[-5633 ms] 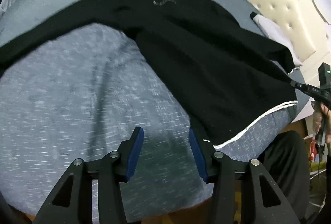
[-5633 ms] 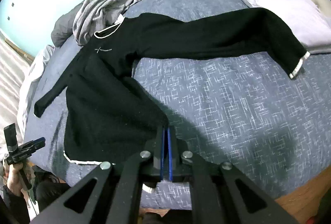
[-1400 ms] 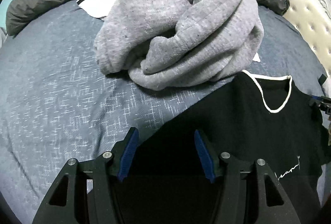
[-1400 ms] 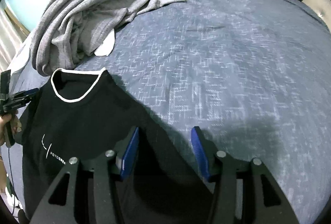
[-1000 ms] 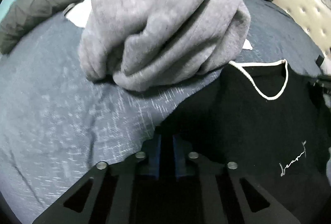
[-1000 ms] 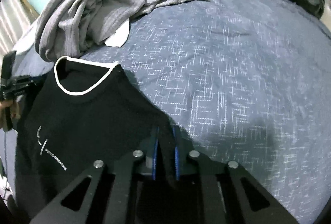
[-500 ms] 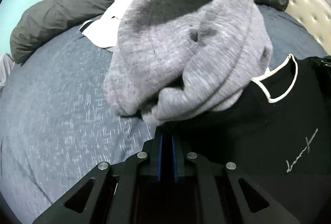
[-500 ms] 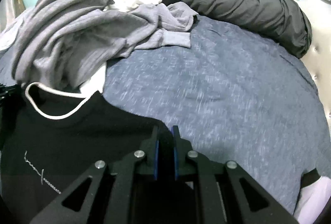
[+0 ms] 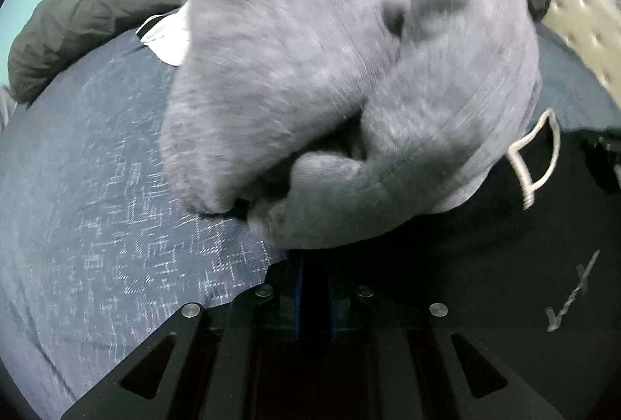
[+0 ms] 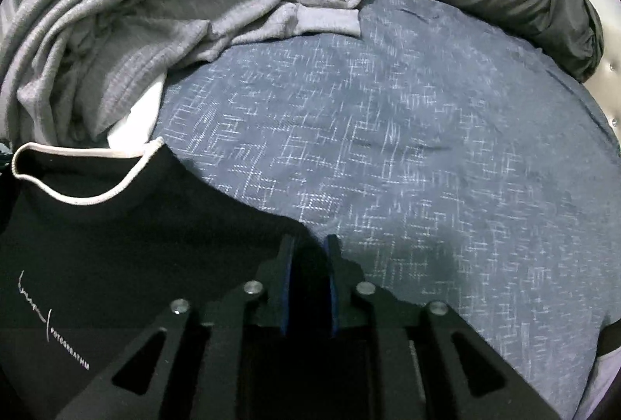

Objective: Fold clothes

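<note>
Black sweatshirt (image 10: 116, 245) now lies on the bed (image 10: 407, 148) with both shoulders lifted, no longer spread flat. Grey sweater (image 9: 330, 90) looms just ahead of the left tool (image 9: 312, 288). A second ago both tools gaped; now left and right tool (image 10: 308, 280) are clenched on its shoulders, so a fold looks underway.

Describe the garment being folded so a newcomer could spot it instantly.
Start at the blue patterned bedspread covering the bed. Near its front edge, below the crumpled grey sweater, lies the black shirt, with both claws pinching its shoulders. Unlike the grey and white clothes beside it, it is black with a white-trimmed collar and small white lettering on the chest.
</note>
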A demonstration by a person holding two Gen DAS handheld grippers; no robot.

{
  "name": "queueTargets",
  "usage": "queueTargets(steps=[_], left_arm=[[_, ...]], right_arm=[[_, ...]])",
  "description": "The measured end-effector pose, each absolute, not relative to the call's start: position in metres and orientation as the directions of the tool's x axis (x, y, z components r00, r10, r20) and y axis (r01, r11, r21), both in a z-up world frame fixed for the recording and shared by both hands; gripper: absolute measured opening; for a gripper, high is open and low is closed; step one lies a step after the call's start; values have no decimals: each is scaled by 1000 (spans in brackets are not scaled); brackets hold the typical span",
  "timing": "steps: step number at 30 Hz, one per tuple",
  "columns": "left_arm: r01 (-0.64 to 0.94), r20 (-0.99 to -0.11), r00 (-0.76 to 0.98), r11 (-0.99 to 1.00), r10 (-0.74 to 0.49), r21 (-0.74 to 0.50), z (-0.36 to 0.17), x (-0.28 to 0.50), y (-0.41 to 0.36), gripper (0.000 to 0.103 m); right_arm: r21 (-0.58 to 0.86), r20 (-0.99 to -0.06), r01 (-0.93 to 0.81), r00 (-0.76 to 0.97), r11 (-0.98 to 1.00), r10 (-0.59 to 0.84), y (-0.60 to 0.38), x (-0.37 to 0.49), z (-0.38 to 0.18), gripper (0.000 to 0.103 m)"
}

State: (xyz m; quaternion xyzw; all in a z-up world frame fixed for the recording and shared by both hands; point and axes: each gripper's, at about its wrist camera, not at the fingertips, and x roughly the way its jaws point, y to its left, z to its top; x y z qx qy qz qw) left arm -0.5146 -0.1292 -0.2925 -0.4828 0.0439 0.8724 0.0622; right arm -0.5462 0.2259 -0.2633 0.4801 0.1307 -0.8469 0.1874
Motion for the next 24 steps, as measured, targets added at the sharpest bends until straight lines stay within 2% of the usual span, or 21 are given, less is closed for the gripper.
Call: queueTargets(steps=[1, 2, 3, 9, 14, 21, 24], left_arm=[[-143, -844, -532, -990, 70, 8, -287, -509, -132, 20], [-136, -840, -537, -991, 73, 0, -281, -504, -134, 28], [-128, -837, -542, -992, 77, -8, -275, -499, -136, 31], [-137, -834, -541, -990, 106, -37, -248, -441, -144, 33], [-151, -851, -496, -983, 170, -108, -238, -370, -146, 33], [-138, -870, -434, -972, 232, -190, -239, -268, -146, 34], [-119, -878, -403, -966, 260, -231, -244, -226, -147, 38]], right_arm=[[-34, -855, 437, -478, -899, -200, 230, -541, -258, 29], [-27, -848, 430, -487, -902, -207, 234, -537, -252, 31], [-19, -841, 424, -496, -906, -215, 238, -532, -246, 37], [87, -803, 420, -507, -903, -313, 262, -488, -213, 41], [205, -789, 418, -464, -885, -402, 285, -427, -198, 43], [294, -810, 427, -365, -855, -460, 320, -331, -203, 43], [339, -826, 394, -311, -854, -471, 337, -294, -214, 43]])
